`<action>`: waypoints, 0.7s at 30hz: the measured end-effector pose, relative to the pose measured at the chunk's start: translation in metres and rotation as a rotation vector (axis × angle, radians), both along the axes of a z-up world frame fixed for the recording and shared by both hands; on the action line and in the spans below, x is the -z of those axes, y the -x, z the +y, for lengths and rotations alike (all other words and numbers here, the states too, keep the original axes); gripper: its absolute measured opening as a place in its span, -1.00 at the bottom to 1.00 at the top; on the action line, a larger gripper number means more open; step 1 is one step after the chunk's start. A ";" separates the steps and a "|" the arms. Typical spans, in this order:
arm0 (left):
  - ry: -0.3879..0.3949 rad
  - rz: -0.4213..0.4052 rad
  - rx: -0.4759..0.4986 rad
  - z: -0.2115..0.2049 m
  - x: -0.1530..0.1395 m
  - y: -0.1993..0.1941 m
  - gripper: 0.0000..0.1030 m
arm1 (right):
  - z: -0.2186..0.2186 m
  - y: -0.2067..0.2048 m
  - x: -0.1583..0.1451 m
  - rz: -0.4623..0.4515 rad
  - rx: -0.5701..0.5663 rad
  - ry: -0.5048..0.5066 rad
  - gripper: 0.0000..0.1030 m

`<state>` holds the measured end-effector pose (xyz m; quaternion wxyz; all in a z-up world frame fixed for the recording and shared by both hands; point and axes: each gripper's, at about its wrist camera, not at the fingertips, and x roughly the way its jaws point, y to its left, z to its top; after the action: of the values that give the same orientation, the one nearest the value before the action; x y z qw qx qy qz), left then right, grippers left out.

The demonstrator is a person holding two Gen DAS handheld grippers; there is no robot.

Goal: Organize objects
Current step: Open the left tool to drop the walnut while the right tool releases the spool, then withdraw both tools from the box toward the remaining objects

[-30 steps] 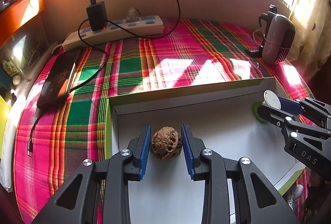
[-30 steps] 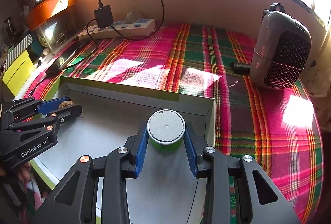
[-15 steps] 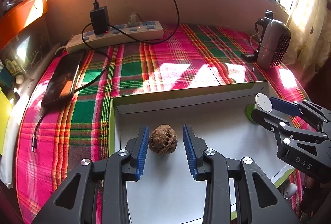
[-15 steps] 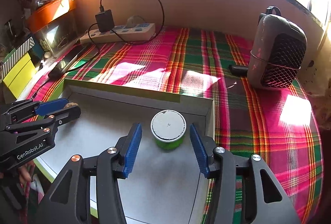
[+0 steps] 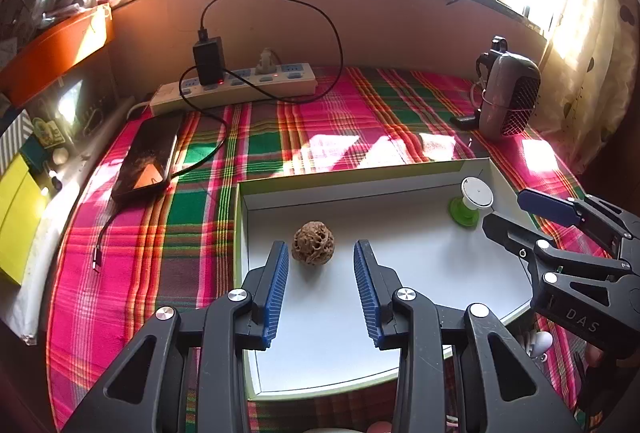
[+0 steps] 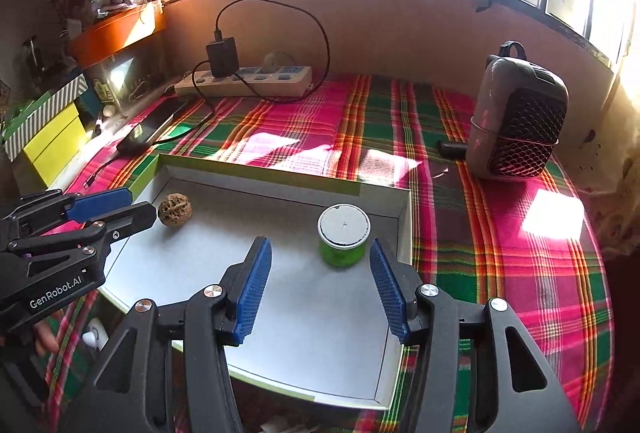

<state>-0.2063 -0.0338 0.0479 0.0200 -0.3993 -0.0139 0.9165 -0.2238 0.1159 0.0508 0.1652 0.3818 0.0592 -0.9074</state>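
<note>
A brown walnut [image 5: 313, 242] lies in the left part of a shallow white tray [image 5: 400, 181] with green rim. My left gripper [image 5: 321, 265] is open and empty, just behind the walnut and apart from it. A small green jar with a white lid [image 6: 343, 233] stands in the tray's far right corner [image 6: 404, 217]. My right gripper [image 6: 320, 273] is open and empty, drawn back from the jar. The walnut [image 6: 175, 209] and left gripper [image 6: 116, 209] also show in the right wrist view, the jar [image 5: 472, 199] and right gripper [image 5: 516, 211] in the left wrist view.
The tray sits on a plaid cloth [image 5: 320, 129]. A phone [image 5: 149, 157] on a cable lies to the left, a power strip [image 5: 236, 89] with a black charger at the back wall, a small heater [image 6: 520, 121] at the right. Yellow boxes [image 6: 48, 141] stand at the far left.
Both grippers have opened and pulled back. The left one let go of the walnut, the right one let go of the green jar; both objects now rest in the tray.
</note>
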 end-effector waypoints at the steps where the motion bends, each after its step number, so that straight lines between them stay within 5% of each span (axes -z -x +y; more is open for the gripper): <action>1: -0.003 0.001 -0.001 0.000 -0.001 -0.003 -0.38 | 0.000 -0.003 -0.001 0.003 0.000 0.002 0.02; 21: -0.002 0.039 -0.028 -0.012 -0.005 -0.064 -0.38 | 0.003 -0.065 -0.006 0.040 -0.005 0.026 0.02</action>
<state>-0.1421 -0.0460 0.0528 0.0078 -0.3810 -0.0198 0.9243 -0.1585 0.1194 0.0571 0.1713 0.3612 0.0518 -0.9151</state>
